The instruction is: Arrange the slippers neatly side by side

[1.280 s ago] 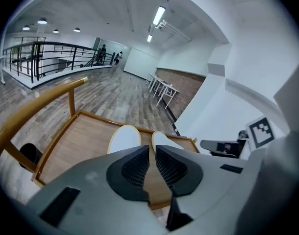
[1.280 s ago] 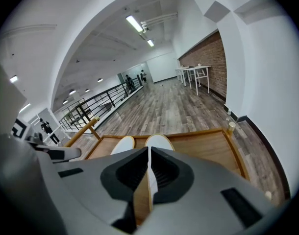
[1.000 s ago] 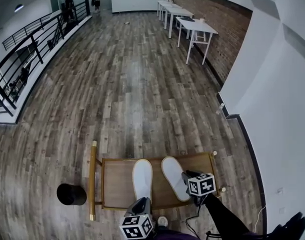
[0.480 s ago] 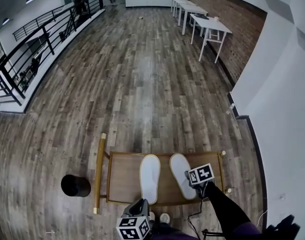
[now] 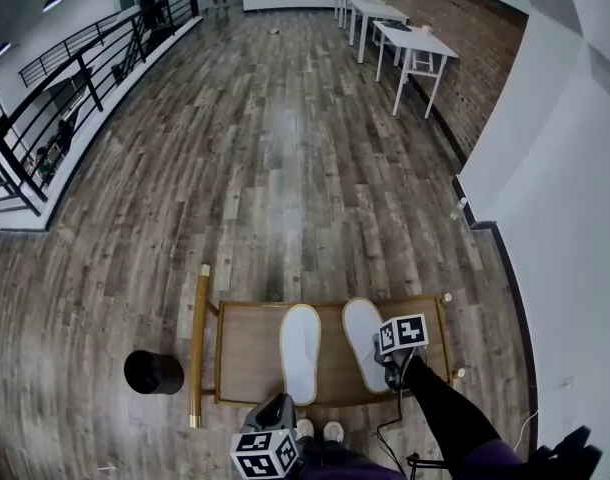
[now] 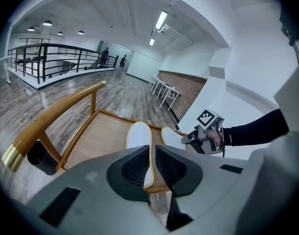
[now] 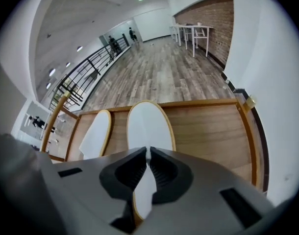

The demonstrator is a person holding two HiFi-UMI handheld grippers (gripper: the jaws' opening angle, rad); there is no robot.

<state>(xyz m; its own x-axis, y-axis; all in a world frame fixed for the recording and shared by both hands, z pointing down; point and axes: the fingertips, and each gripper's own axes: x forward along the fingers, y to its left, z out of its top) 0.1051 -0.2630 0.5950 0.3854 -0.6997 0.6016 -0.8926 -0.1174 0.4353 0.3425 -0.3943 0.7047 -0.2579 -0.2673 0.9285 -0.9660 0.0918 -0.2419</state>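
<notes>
White left slipper (image 5: 300, 353) lying flat, right slipper (image 5: 365, 333) just beside, slightly angled, on tray (image 5: 247, 353)

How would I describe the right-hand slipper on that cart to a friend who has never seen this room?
On the plank floor stands a wooden cart with a gold handle, two white slippers on its tray. It is the right slipper, nearer the white wall: it lies slightly askew beside the straight left slipper, and the right hand-held gripper is closing its jaws on its heel.
</notes>
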